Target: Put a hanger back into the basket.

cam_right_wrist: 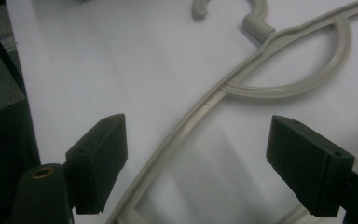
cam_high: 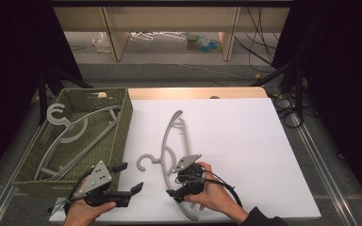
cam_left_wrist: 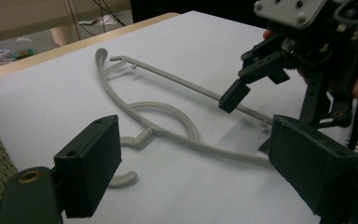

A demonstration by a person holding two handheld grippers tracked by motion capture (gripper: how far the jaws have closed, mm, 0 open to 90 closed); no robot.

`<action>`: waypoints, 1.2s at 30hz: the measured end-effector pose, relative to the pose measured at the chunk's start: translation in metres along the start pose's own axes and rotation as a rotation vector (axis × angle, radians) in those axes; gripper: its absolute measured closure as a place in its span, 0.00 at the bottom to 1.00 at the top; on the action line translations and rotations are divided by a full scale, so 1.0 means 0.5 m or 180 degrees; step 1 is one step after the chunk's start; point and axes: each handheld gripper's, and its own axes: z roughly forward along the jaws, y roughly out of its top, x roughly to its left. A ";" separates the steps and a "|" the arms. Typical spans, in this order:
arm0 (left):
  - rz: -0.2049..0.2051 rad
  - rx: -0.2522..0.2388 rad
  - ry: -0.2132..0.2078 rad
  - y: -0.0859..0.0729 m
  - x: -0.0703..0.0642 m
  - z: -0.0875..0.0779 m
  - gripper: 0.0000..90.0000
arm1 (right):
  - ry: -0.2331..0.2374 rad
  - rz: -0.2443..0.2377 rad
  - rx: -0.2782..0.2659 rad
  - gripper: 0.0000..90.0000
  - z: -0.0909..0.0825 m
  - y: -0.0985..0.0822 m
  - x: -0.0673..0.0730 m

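You are at a table covered by a white sheet (cam_high: 235, 141). At its left edge sits a green woven basket (cam_high: 122, 123), and inside it lie other grey hangers (cam_high: 68, 136), one with its hook up at the far left corner. Beyond the table, wooden shelving (cam_high: 118, 33) stands on the floor with small clutter beneath it, and dark cables trail at the far right.

The grey plastic hanger (cam_high: 169, 141) you are working on lies flat on the sheet, just right of the basket and apart from it. Its long axis runs from the near edge of the table away from you, leaning slightly right at the far end. Its hook (cam_high: 146, 161) sticks out sideways to the left, toward the basket, with the opening facing away from you.

Your right gripper (cam_high: 178, 186) sits low over the near half of the hanger, jaws spread wide and holding nothing; in the right gripper view the curved shoulder bar (cam_right_wrist: 200, 116) passes between the two jaws without touching either.

Your left gripper (cam_high: 128, 178) hovers near the basket's front right corner, pointing right toward the hanger, jaws wide apart and empty. Nothing lies between it and the hook.
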 end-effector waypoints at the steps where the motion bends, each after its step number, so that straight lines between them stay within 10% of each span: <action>1: -0.0006 -0.0001 -0.0003 0.000 0.000 0.000 0.19 | 0.0001 -0.0014 0.0041 0.24 0.009 0.003 0.001; 26: 0.0079 0.0080 -0.0035 -0.006 0.004 0.006 0.22 | -0.0023 -0.0160 0.0788 0.51 0.076 0.052 0.002; 36: 0.0041 0.0068 -0.0054 -0.007 0.006 0.005 0.23 | 0.0016 -0.0089 0.0808 0.67 0.074 0.055 -0.017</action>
